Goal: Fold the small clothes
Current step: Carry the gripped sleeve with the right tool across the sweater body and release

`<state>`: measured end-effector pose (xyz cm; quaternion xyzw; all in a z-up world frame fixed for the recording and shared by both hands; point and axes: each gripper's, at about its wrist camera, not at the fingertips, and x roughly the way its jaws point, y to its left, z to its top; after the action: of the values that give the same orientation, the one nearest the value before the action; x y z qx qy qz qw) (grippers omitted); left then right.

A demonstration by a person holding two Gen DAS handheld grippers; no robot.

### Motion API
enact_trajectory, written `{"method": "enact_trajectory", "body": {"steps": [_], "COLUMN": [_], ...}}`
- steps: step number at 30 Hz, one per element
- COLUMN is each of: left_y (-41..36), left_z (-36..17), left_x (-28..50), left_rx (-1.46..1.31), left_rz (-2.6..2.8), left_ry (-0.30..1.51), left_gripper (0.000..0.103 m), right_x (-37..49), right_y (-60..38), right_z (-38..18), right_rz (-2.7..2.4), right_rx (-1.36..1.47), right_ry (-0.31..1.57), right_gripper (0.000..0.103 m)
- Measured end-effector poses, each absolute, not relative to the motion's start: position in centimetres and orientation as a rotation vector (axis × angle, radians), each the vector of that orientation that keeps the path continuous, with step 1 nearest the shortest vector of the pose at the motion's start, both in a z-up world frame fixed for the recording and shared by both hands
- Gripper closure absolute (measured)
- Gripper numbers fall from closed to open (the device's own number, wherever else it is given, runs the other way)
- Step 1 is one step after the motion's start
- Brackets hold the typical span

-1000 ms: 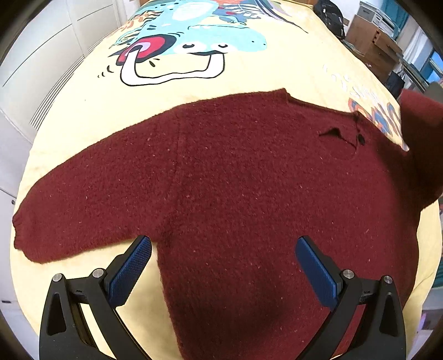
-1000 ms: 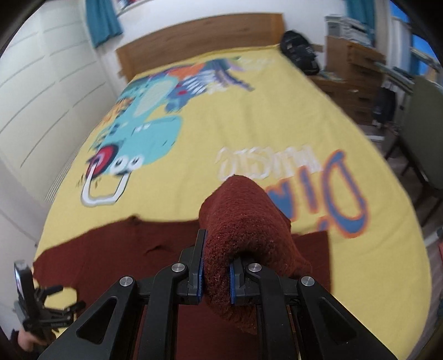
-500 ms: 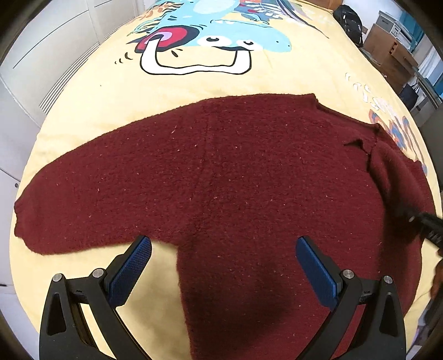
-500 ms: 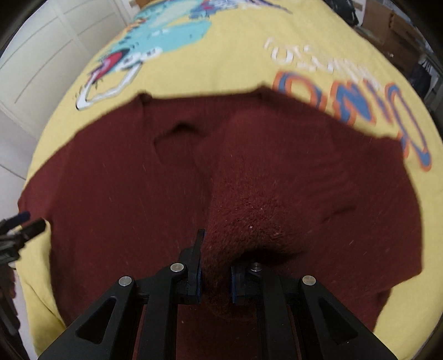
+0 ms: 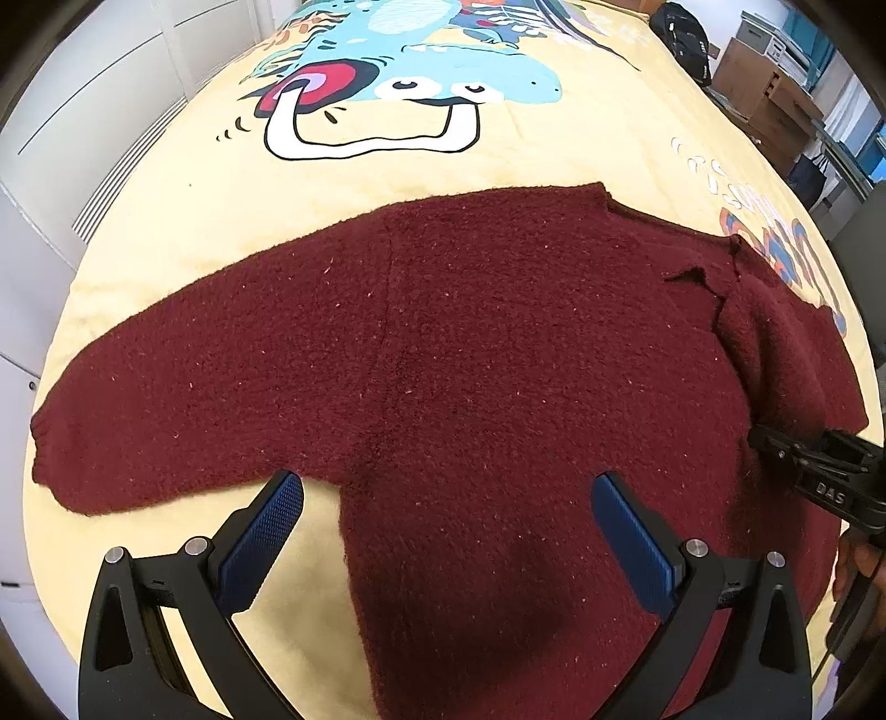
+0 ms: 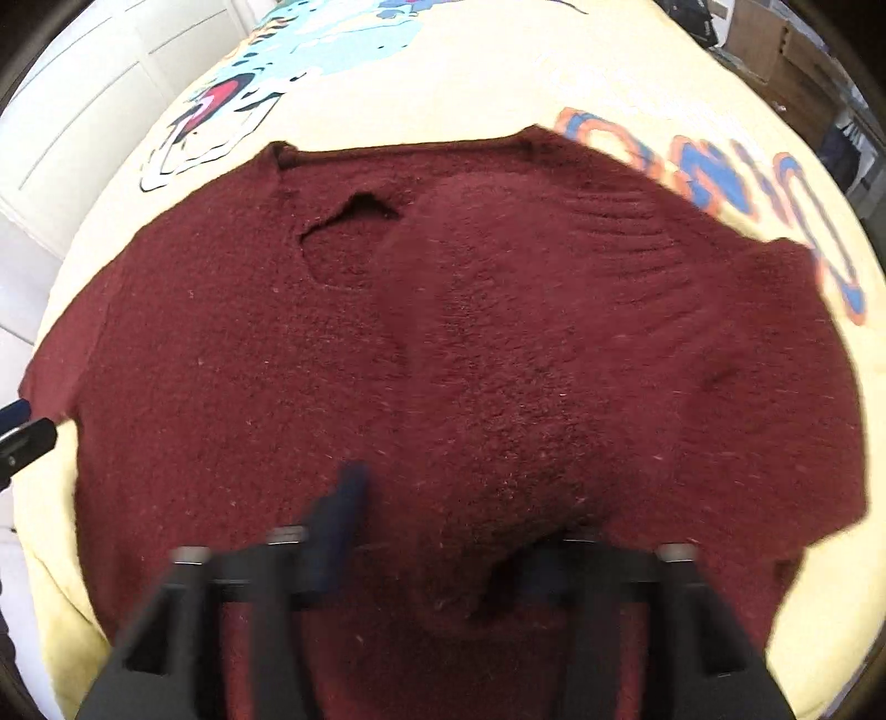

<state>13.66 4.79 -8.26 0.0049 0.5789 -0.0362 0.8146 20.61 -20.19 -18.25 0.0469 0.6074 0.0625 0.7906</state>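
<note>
A dark red knitted sweater (image 5: 470, 354) lies spread on a yellow cartoon bedspread (image 5: 387, 166). Its left sleeve (image 5: 166, 399) stretches out flat. Its right sleeve (image 6: 498, 343) is folded over the body and lies loose between my right gripper's fingers. My left gripper (image 5: 443, 531) is open and empty, hovering over the sweater's lower left side by the armpit. My right gripper (image 6: 443, 531) is open, blurred with motion; it also shows at the right edge of the left wrist view (image 5: 819, 471).
The bedspread (image 6: 443, 66) covers a wide bed. White cupboards (image 5: 83, 111) run along the left side. Cardboard boxes and a desk (image 5: 786, 83) stand at the far right. A black bag (image 5: 681, 33) lies at the bed's far end.
My right gripper brought the lifted right sleeve down across the sweater's body and opened, letting it go. My left gripper stayed open and drifted slightly over the sweater.
</note>
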Motion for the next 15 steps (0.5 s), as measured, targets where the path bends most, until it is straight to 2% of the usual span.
{"method": "enact_trajectory", "body": {"steps": [8,15], "left_y": [4.0,-0.7], "left_z": [-7.6,-7.7], "left_x": [13.4,13.8], "left_rx": [0.035,0.09], "left_rz": [-0.096,-0.219], "left_ry": [1.219,1.229], "left_gripper": [0.001,0.001], "right_x": [16.4,13.4], "right_y": [-26.1,-32.3], "right_z": [-16.1,-16.0], "right_rz": [0.11,-0.046], "right_rx": [0.189,0.26], "right_ry": [1.264,1.251], "right_gripper": [0.025,0.024]}}
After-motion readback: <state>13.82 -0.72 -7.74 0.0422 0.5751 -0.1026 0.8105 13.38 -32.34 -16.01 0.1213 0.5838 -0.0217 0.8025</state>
